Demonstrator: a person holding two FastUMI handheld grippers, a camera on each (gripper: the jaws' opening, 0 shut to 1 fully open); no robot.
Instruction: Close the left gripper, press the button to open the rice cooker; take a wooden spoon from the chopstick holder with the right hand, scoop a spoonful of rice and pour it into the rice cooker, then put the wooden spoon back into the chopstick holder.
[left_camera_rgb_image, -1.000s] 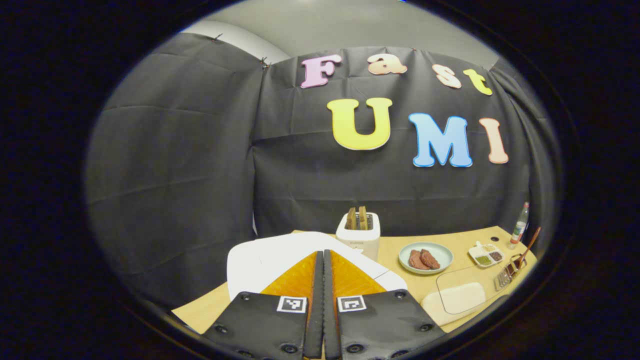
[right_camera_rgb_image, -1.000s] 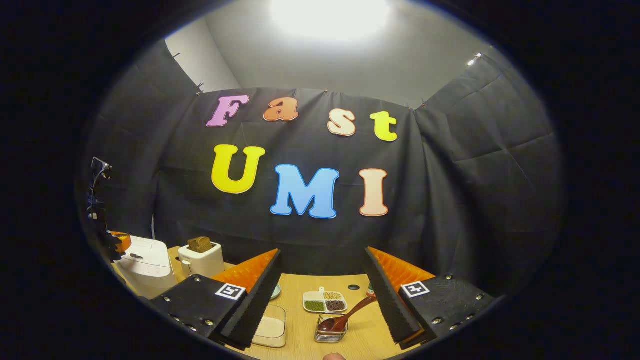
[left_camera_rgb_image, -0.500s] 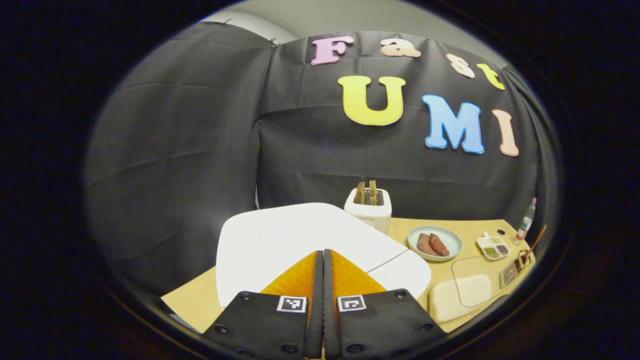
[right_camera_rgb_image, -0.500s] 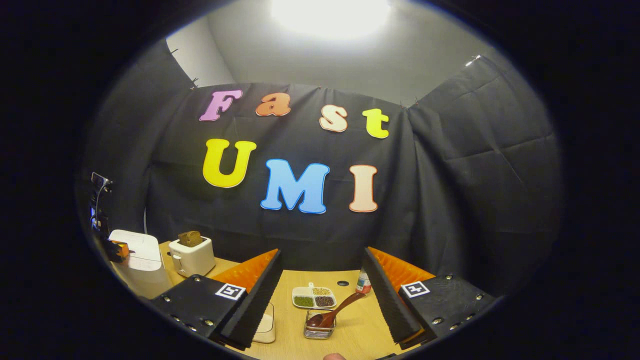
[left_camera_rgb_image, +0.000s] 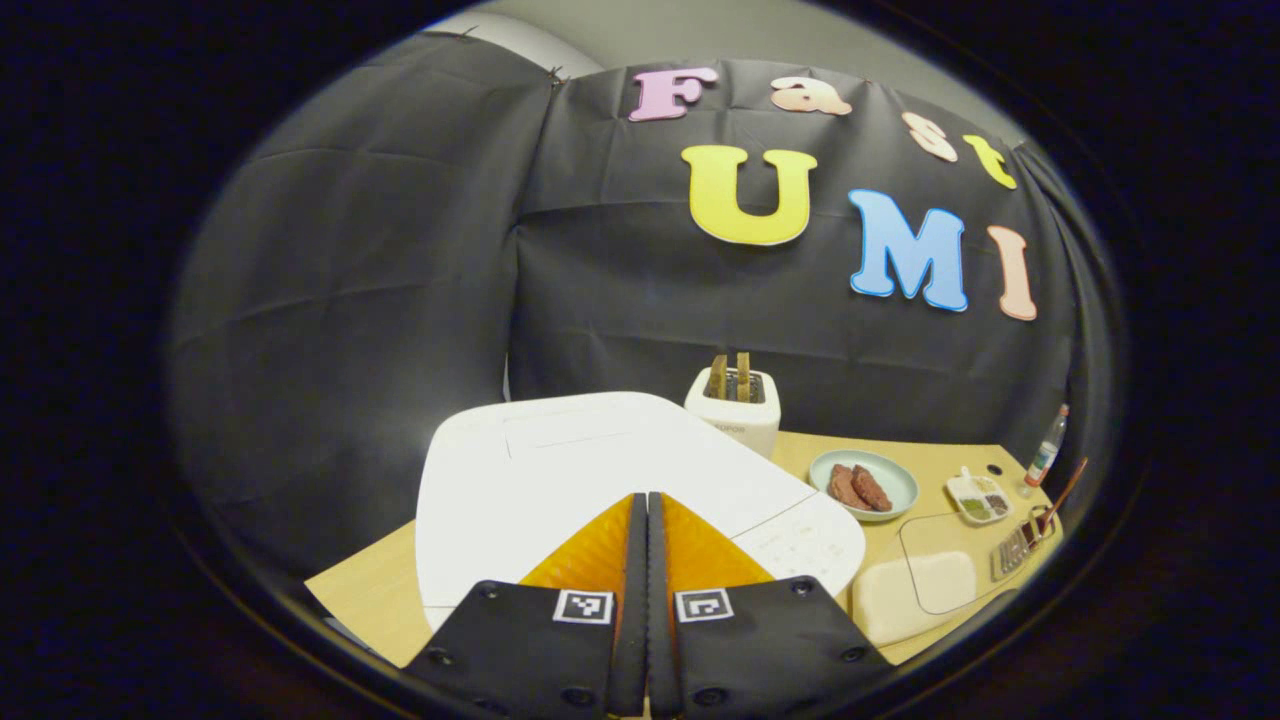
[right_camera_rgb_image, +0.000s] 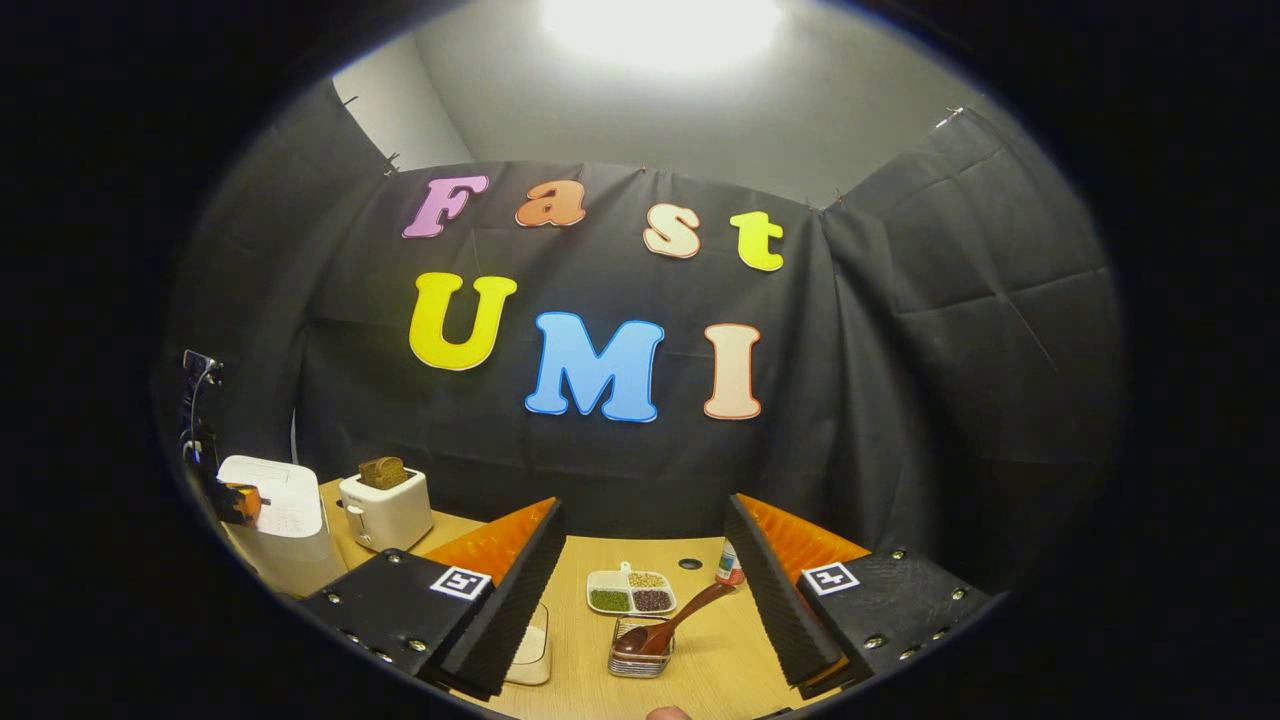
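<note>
The left gripper view looks down close over the rice cooker (left_camera_rgb_image: 600, 470) toward the toaster (left_camera_rgb_image: 735, 415), which the right gripper view sees from farther right.

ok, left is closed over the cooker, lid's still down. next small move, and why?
Probably ease the left gripper straight down and forward to press the button. Its fingers are shut together over the white rice cooker, whose lid looks closed. The right gripper is open, facing the wooden spoon in the chopstick holder.

Black cloth walls (right_camera_rgb_image: 950, 330), wooden table (right_camera_rgb_image: 715, 665), ceiling light (right_camera_rgb_image: 660, 20).
</note>
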